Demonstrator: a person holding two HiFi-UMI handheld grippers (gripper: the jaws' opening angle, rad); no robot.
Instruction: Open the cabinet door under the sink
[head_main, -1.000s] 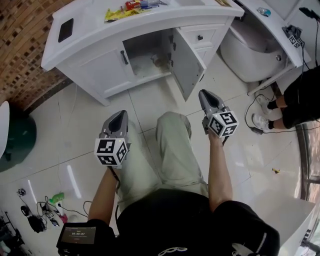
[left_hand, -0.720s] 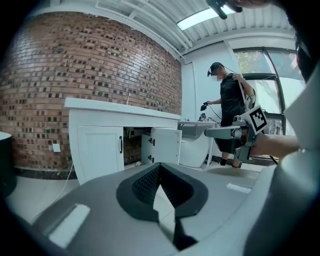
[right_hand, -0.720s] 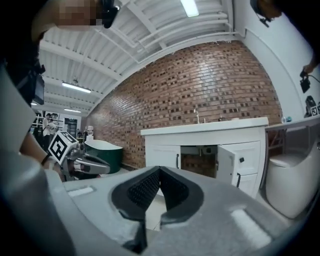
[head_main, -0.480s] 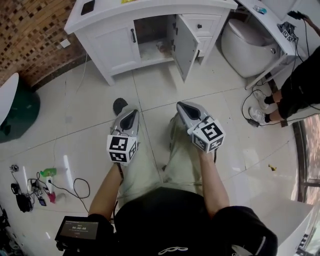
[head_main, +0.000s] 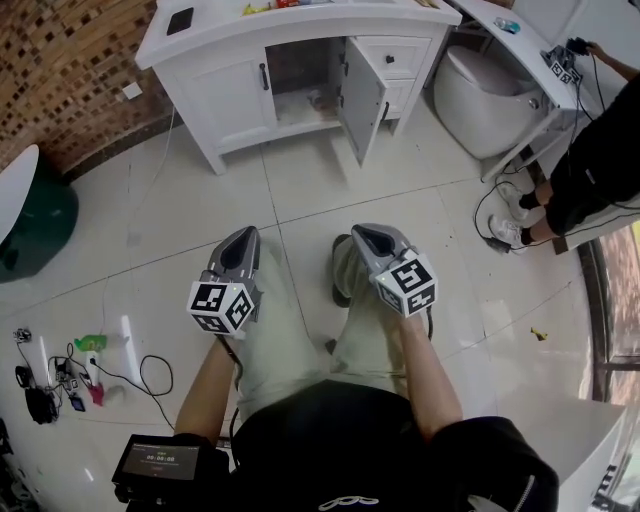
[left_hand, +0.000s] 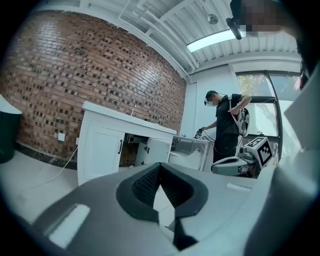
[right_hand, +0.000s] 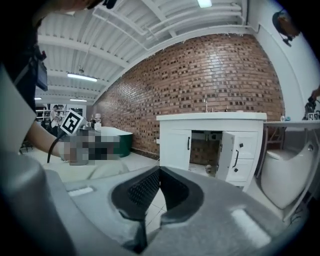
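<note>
The white sink cabinet (head_main: 235, 105) stands against the brick wall at the top of the head view. Its right door (head_main: 360, 95) is swung open toward me, showing the dark inside; the left door is closed. Both grippers hang over my knees, well back from the cabinet. The left gripper (head_main: 245, 238) and the right gripper (head_main: 362, 233) are both shut with nothing between their pads. The left gripper view shows the cabinet (left_hand: 102, 150) and the open door (left_hand: 159, 150) in the distance. The right gripper view shows the open door (right_hand: 227, 150) with its black handle.
A white tub-like fixture (head_main: 490, 100) sits right of the cabinet, and a person in black (head_main: 590, 170) stands at the far right beside a white table. At the left edge is a green bin (head_main: 30, 235). Cables and small items (head_main: 70, 380) lie on the tiled floor.
Both grippers have drawn back from the cabinet toward my knees, and the cabinet now sits farther off. The right door has stayed open.
</note>
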